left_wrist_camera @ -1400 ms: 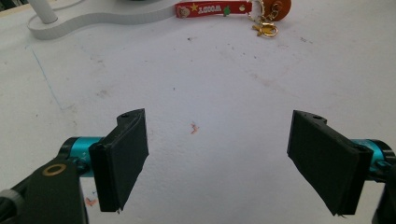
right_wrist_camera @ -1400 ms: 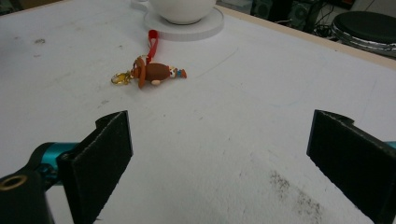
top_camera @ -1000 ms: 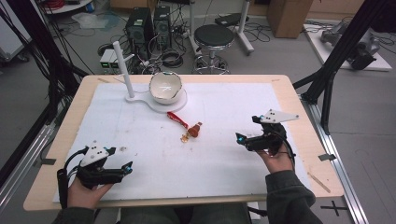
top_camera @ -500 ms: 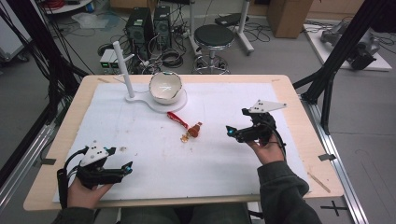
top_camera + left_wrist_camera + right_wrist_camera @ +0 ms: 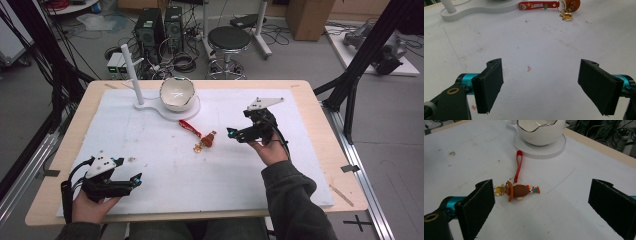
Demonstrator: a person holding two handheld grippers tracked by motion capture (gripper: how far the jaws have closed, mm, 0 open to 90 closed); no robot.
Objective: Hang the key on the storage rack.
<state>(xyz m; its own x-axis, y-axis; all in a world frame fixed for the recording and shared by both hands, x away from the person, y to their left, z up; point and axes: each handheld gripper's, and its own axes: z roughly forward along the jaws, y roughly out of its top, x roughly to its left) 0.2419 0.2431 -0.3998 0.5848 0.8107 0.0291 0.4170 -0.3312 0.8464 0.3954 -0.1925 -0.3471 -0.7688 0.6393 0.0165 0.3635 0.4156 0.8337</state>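
A small keychain figure (image 5: 520,191) with a brown hat, gold clasp and red strap (image 5: 518,165) lies on the white mat near its middle (image 5: 205,141). My right gripper (image 5: 231,133) hovers just right of it, open, jaws wide apart and nothing between them; in the right gripper view the figure lies close to the left jaw. My left gripper (image 5: 137,179) rests at the near left of the table, open and empty. In the left gripper view the red strap (image 5: 537,5) and gold clasp (image 5: 566,16) lie far ahead.
A white egg-shaped bowl (image 5: 176,93) sits on a flat white stand (image 5: 150,106) with an upright post (image 5: 130,69) at the back of the mat. The wooden table edge (image 5: 320,115) frames the white mat (image 5: 165,165). A stool and computer gear stand beyond the table.
My right gripper has moved left and forward across the mat, closing in on the keychain figure. The left gripper has stayed in place.
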